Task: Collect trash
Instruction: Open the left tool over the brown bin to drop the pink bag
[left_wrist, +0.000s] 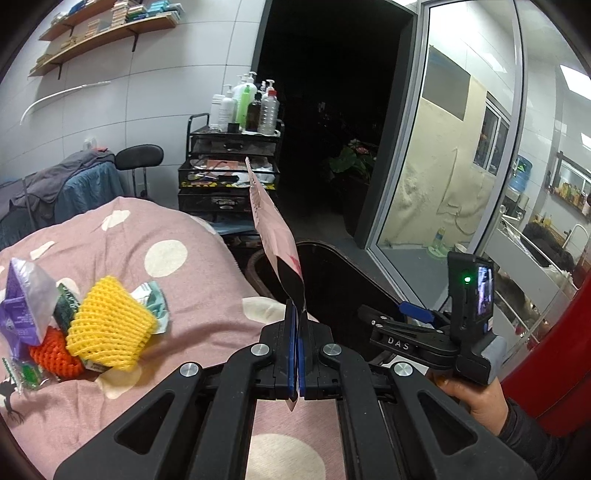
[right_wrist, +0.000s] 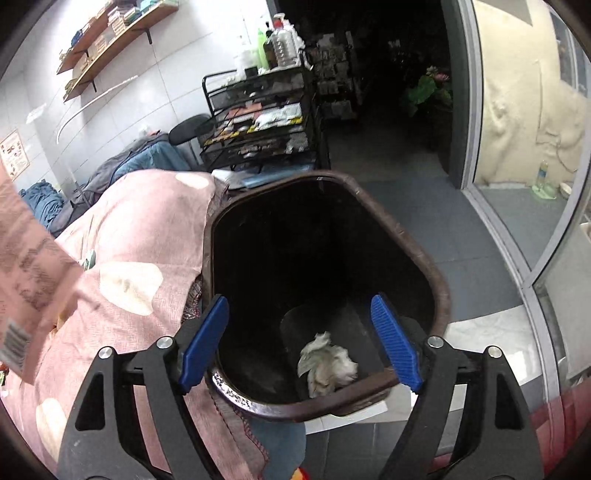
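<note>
Left gripper (left_wrist: 297, 354) points forward and somewhat downward, its blue pads (left_wrist: 291, 350) pressed tight together with only a thin pink sheet pinched between them, black linkage arms folded in close. Over on the right side of that view, the right hand (left_wrist: 467, 397) wraps the handle of the other tool, dark sleeve at the wrist. From its own camera, the right gripper (right_wrist: 301, 341) tilts steeply downward, blue pads (right_wrist: 395, 343) spread wide apart, nothing touching either one.
</note>
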